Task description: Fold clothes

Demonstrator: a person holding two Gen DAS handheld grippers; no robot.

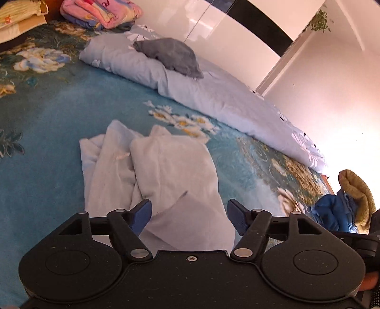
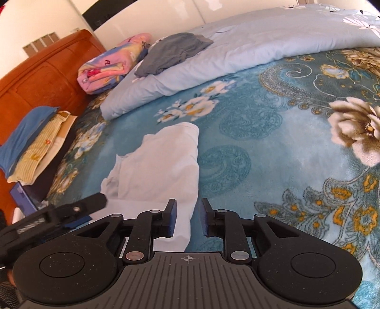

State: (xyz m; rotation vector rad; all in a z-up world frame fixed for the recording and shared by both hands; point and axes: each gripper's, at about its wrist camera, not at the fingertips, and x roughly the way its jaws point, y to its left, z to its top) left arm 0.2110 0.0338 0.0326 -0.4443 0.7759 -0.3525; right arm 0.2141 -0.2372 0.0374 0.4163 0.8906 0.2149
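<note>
A white garment [image 1: 156,171] lies crumpled and partly folded on the blue floral blanket [image 1: 47,114]. It also shows in the right wrist view [image 2: 161,166]. My left gripper [image 1: 188,215] is open, its jaws wide apart over the garment's near edge. My right gripper [image 2: 188,217] is open with a narrower gap, at the garment's right near edge; nothing is held. The left gripper [image 2: 78,209] shows at the lower left of the right wrist view.
A pale blue duvet [image 1: 213,99] lies along the far side with a grey garment [image 1: 171,57] on it. A pink folded blanket [image 1: 102,12] and stacked folded clothes [image 2: 35,142] sit by the wooden headboard [image 2: 42,78]. Blue and tan clothes [image 1: 344,204] lie at right.
</note>
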